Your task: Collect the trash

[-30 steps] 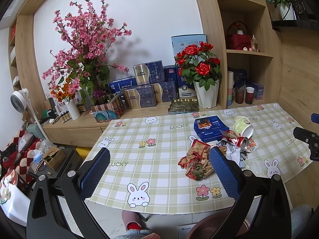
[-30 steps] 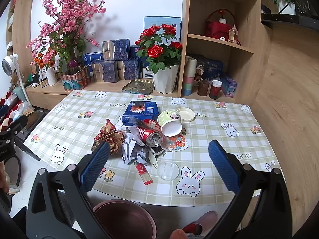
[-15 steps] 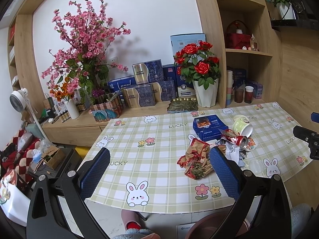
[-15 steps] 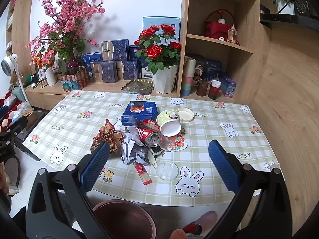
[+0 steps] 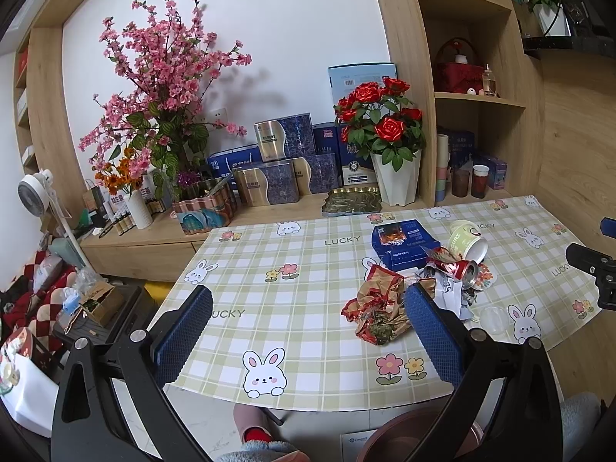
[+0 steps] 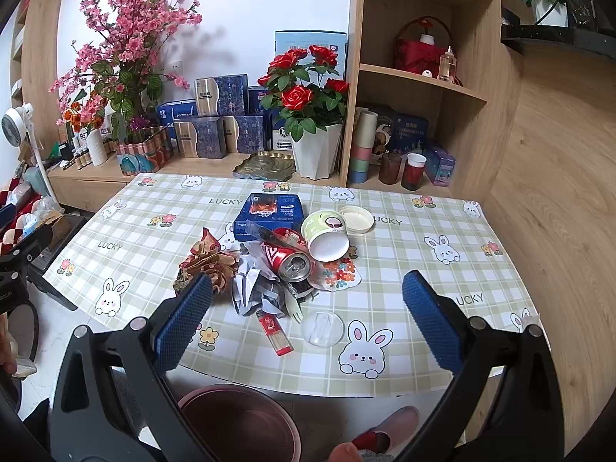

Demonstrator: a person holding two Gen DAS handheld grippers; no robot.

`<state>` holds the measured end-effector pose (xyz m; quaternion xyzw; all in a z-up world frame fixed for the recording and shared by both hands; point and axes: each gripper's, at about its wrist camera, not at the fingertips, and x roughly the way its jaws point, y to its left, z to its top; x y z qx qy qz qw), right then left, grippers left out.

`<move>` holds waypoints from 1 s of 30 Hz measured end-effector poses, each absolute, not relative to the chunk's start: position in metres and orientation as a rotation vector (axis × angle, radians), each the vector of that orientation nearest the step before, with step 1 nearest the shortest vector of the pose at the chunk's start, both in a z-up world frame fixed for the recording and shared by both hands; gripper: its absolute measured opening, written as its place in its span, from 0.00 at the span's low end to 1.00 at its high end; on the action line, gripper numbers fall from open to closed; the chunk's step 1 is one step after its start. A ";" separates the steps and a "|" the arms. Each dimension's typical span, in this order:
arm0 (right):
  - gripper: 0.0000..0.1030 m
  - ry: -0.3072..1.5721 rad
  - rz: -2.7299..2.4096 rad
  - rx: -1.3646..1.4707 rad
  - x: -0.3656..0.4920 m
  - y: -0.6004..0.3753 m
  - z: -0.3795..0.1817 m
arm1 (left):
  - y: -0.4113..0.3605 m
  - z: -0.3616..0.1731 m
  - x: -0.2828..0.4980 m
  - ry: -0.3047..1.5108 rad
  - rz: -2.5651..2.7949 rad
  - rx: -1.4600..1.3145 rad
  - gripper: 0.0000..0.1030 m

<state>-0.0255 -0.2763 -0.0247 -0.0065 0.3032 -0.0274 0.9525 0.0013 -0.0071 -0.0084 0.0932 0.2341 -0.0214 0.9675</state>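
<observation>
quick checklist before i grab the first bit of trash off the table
1. Right gripper open, holding nothing: ok.
2. Left gripper open, holding nothing: ok.
3. Bin below the table edge, mouth unobstructed: ok.
4. Red can reachable on top of the pile: ok.
5. Red can empty of liquid: cannot tell.
6. Clear lid lies apart from the pile: ok.
</observation>
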 end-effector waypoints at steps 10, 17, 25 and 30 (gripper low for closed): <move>0.95 0.615 -0.055 -0.015 -0.026 -0.274 -0.025 | -0.011 -0.016 0.003 0.475 -0.043 0.188 0.95; 0.95 0.615 -0.055 -0.015 -0.026 -0.274 -0.025 | -0.015 -0.022 0.002 0.474 -0.042 0.184 0.95; 0.95 0.610 -0.059 -0.012 -0.027 -0.280 -0.024 | -0.009 -0.025 0.003 0.471 -0.055 0.180 0.95; 0.95 0.614 -0.056 0.002 -0.023 -0.289 -0.028 | -0.006 -0.024 0.003 0.448 -0.080 0.176 0.95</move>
